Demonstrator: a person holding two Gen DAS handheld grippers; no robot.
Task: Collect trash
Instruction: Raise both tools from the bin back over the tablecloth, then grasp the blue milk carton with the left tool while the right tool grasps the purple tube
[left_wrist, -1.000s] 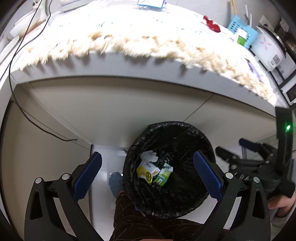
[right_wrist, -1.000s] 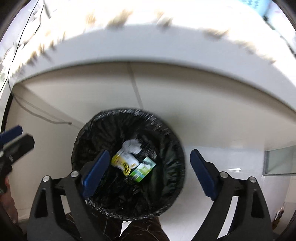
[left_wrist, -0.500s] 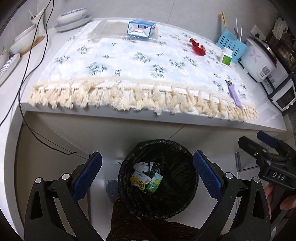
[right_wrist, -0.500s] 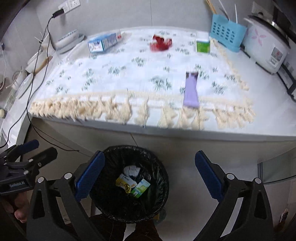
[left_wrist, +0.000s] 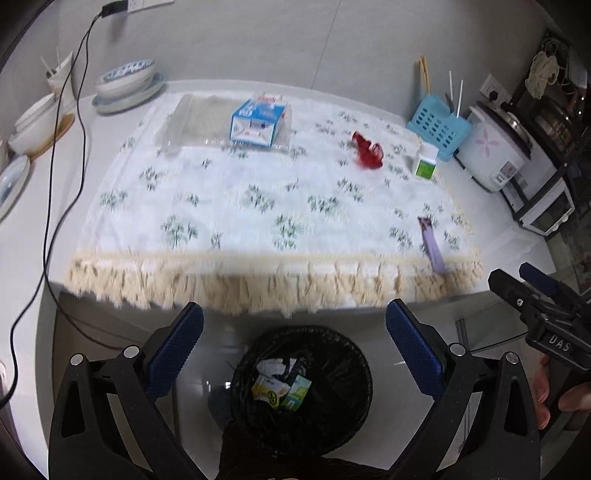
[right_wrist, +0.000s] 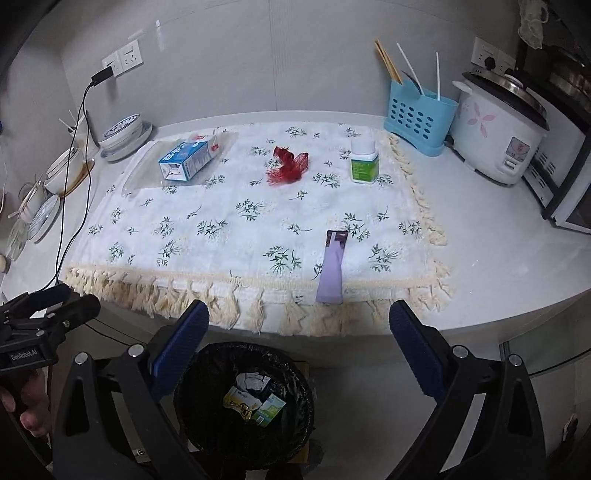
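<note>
Both tools hang over the floor at the front edge of the bench (right_wrist: 498, 236). The left tool (left_wrist: 293, 349) has its blue pads wide apart with nothing between them. The right tool (right_wrist: 299, 347) stands equally wide and bare.

Directly below and between the right tool's fingers sits the black-lined trash bin (right_wrist: 245, 410), already holding a yellow-and-white wrapper, a small green carton and a scrap of white paper.

Beyond the tools, a flowered, fringed cloth (right_wrist: 221, 236) covers the bench. Far ahead to the left of the right tool lies a blue-and-white carton (right_wrist: 184, 160) on a clear plastic sheet. Ahead near the middle is a crumpled red net (right_wrist: 288, 166). Right of that, equally far, a white bottle with a green label (right_wrist: 364, 162) stands upright. Closest, just ahead of the right finger, a flat lilac tube (right_wrist: 332, 267) lies with its end on the cloth's fringed front edge.
</note>
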